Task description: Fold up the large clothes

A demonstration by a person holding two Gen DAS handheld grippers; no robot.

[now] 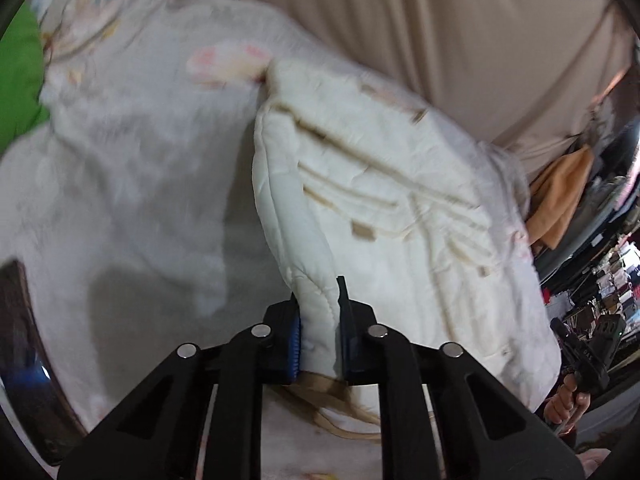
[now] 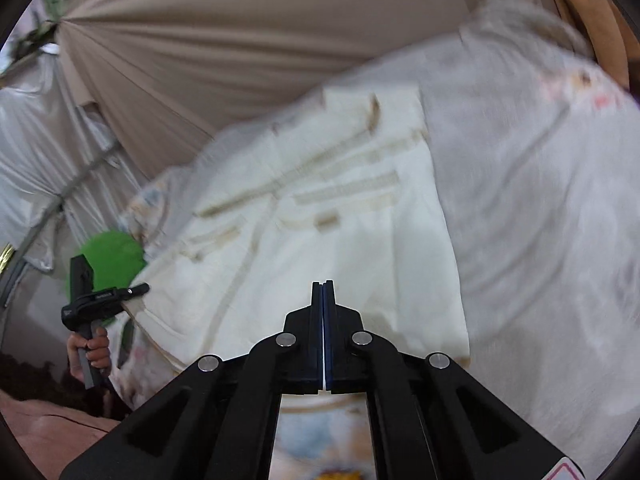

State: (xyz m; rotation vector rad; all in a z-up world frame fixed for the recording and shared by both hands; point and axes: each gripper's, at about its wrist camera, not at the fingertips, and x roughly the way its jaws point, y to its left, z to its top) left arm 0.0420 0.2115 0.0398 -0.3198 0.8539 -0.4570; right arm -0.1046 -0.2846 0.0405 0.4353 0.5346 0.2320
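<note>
Between the blue pads of the left tool [image 1: 320,332] sits a thick, rolled edge of the cream quilted garment [image 1: 380,208], and the jaws pinch it firmly. Beyond that grip the garment spreads up and to the right over a pale floral bedcover [image 1: 120,152], its tan stitched bands blurred by motion. Left of the garment, a green cloth [image 1: 20,80] is cut off by the lens rim, so its shape cannot be made out. Right of the garment, the right tool [image 1: 584,348] shows only in part, with a few fingers of the hand [image 1: 566,400] on its grip.

From the right wrist view, the right tool [image 2: 322,292] has its jaws pressed together with only a thin white sliver between the pads; whether that sliver is cloth from the garment [image 2: 328,240] below cannot be told. Left of the garment here, the left tool [image 2: 100,296] is small and dark, held by a hand [image 2: 90,354], and its jaws are too small to read. Beige draped fabric [image 2: 240,40] fills the background above the garment.
</note>
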